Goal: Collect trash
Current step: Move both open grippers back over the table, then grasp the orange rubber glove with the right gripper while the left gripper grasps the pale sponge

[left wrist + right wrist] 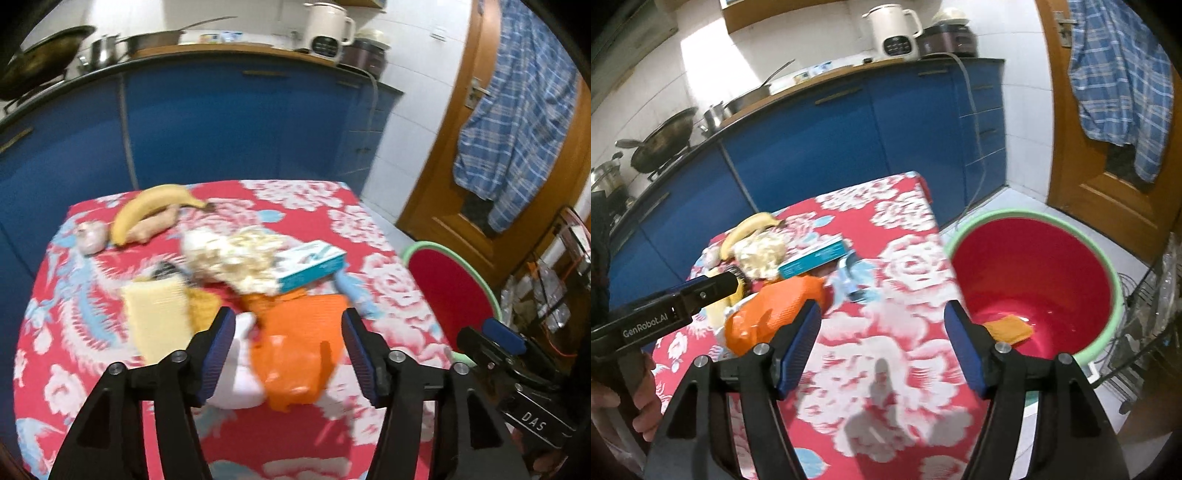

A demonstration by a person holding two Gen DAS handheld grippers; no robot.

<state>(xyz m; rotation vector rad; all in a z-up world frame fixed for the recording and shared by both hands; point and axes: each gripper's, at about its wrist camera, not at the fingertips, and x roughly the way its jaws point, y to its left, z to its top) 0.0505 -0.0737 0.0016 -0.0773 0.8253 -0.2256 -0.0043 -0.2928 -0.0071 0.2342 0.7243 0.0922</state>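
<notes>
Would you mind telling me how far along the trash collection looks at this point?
Barely started. One flat orange piece already lies in the red bucket with the green rim. Nothing is in hand: the left tool is open over the crumpled orange plastic bag, and the right tool is open and empty. Still on the floral tablecloth: the crumpled white paper wad, teal-and-white carton and pale yellow pad.

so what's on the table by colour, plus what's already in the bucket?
Yellow: 2, banana, flat sheet
Orange: 1, plastic bag
Teal: 1, box
Whitish: 2, crumpled wad, garlic
In bucket: 1, orange piece
Total: 7; blurred items skipped.
</notes>
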